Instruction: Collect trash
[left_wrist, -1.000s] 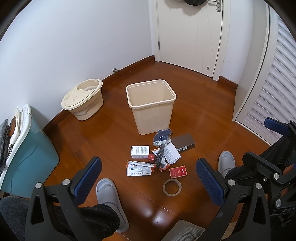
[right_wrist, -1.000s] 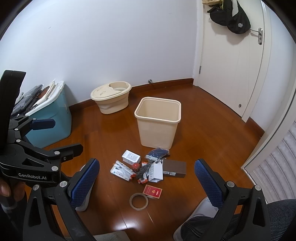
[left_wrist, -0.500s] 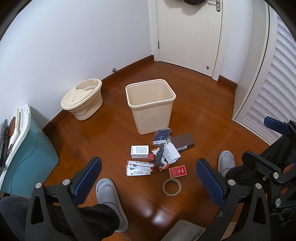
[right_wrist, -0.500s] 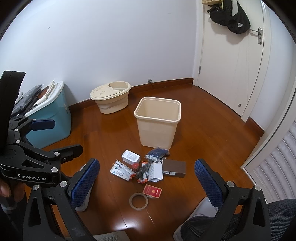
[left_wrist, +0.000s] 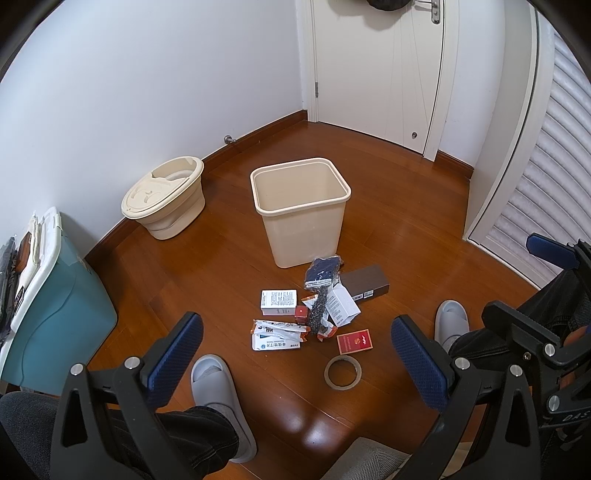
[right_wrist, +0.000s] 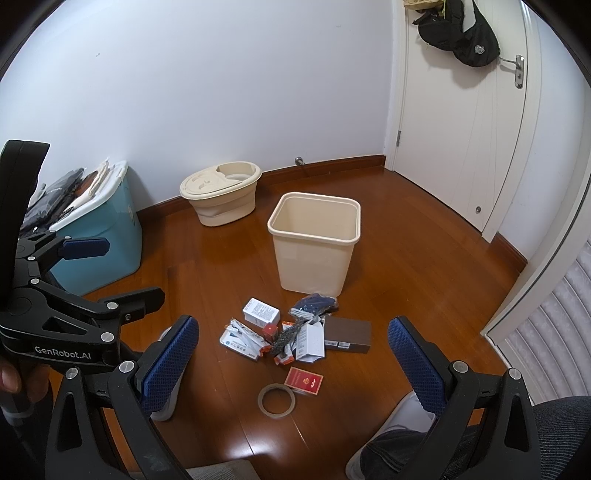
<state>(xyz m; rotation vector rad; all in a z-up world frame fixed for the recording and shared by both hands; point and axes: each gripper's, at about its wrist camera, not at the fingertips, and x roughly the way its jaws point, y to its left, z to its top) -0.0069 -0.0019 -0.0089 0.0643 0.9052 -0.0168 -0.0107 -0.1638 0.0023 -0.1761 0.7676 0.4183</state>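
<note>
An empty beige trash bin (left_wrist: 301, 212) (right_wrist: 314, 240) stands on the wooden floor. In front of it lies a pile of trash: a white box (left_wrist: 279, 301) (right_wrist: 260, 316), a crumpled white wrapper (left_wrist: 277, 335), a dark blue packet (left_wrist: 322, 272), a brown box (left_wrist: 365, 286) (right_wrist: 347, 334), a red booklet (left_wrist: 354, 341) (right_wrist: 304, 380) and a tape ring (left_wrist: 342, 372) (right_wrist: 276, 400). My left gripper (left_wrist: 295, 358) and right gripper (right_wrist: 293, 365) are both open and empty, held well above the pile.
A beige lidded bucket (left_wrist: 164, 197) stands by the wall, a teal storage box (left_wrist: 51, 314) at the left. The person's slippered feet (left_wrist: 218, 391) (left_wrist: 452, 321) flank the pile. A white door (left_wrist: 376, 66) and a shuttered closet (left_wrist: 546, 155) bound the right.
Both grippers have drifted only slightly. Nothing on the floor has moved.
</note>
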